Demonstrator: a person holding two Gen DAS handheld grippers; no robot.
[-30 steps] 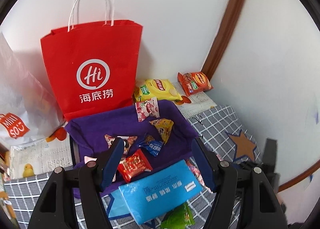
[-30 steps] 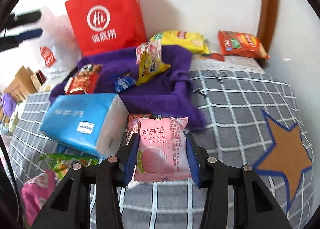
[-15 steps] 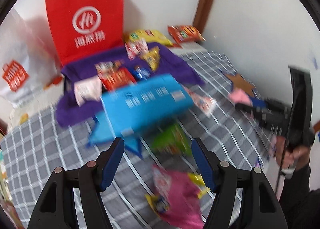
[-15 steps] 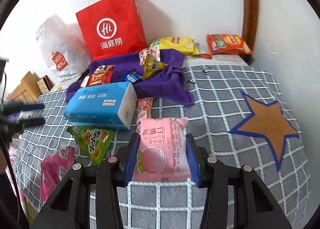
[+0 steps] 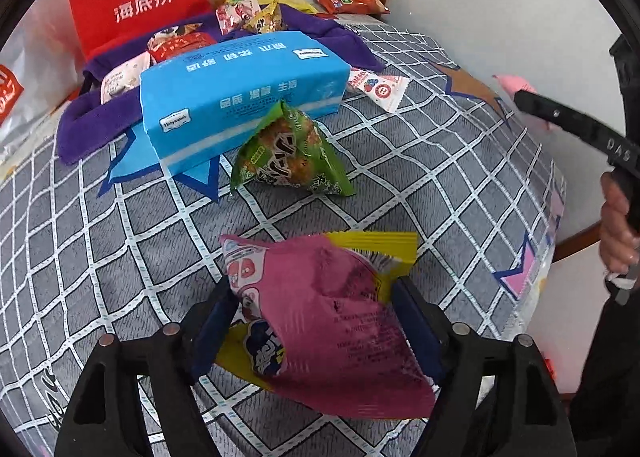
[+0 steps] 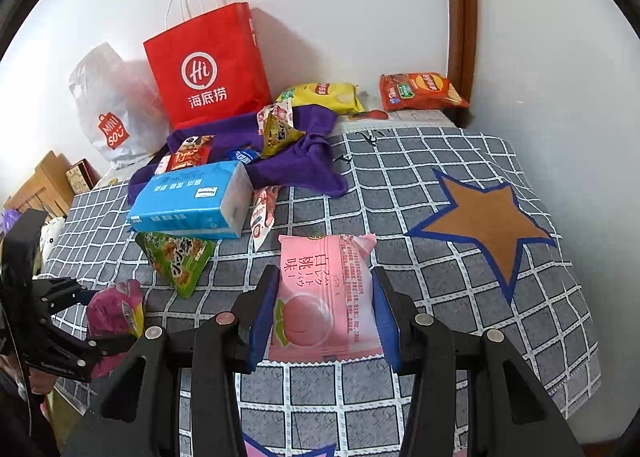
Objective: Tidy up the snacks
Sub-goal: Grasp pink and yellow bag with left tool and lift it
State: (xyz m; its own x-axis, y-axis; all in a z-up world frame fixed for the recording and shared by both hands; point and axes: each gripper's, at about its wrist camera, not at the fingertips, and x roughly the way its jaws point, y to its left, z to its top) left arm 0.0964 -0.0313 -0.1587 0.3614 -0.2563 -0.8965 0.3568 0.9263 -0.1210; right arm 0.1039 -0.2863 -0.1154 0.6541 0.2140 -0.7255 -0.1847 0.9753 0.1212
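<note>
The left gripper [image 5: 312, 309] stood wide apart around a magenta-and-yellow snack packet [image 5: 320, 317] lying on the grey checked bedcover [image 5: 420, 177]; whether its pads actually pressed the packet could not be determined. The right gripper [image 6: 324, 309] had its blue-padded fingers closed against both long edges of a pink peach-flavoured packet [image 6: 324, 289], held above the bedcover.

A purple cloth-lined tray [image 6: 304, 161] sat toward the wall and contained several small packets: a red one [image 6: 188, 157], a small blue one [image 6: 244, 155], a gold triangular one [image 6: 280, 135] and a pink-and-white one [image 6: 276, 113] propped at its back edge. A blue tissue pack [image 6: 192, 201] lay against the tray's near edge. A green snack packet [image 6: 176, 261] rested touching the tissue pack's near side, and a white strawberry-printed sachet [image 5: 376, 85] lay beside its right end.

Behind the tray a red paper bag [image 6: 208, 65] stood upright against the wall, with a translucent white plastic bag [image 6: 112, 109] beside it; contents of both were not visible. A yellow crisp bag [image 6: 324, 95] and an orange crisp bag [image 6: 420, 91] lay outside the tray near the corner.
</note>
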